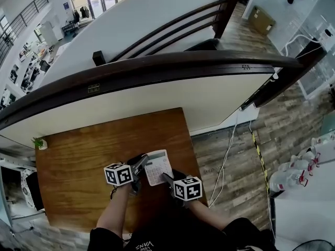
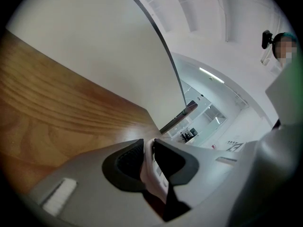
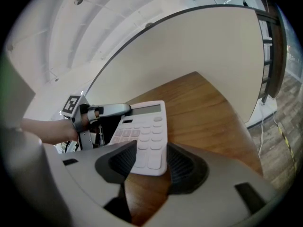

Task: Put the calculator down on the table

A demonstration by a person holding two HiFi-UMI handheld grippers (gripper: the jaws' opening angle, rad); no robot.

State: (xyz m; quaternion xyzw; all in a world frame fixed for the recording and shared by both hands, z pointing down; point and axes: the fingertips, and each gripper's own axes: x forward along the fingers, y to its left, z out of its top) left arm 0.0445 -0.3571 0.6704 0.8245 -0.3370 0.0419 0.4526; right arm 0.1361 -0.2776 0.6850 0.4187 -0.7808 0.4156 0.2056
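Slowly now: your left gripper [image 2: 147, 161] pinches the flat white plastic calculator [image 3: 144, 131] by its edge, above the brown wooden table [image 3: 203, 108]; your right gripper [image 3: 150, 162] sits spread around its near end. Lower it flat, then let go.

Your L gripper [image 2: 149, 150] has both jaws pressed on the calculator [image 2: 152, 176], seen edge-on as a thin white slab. Behind it: wooden table [image 2: 52, 108] w/ a white wall panel [image 2: 104, 51] rising beyond.
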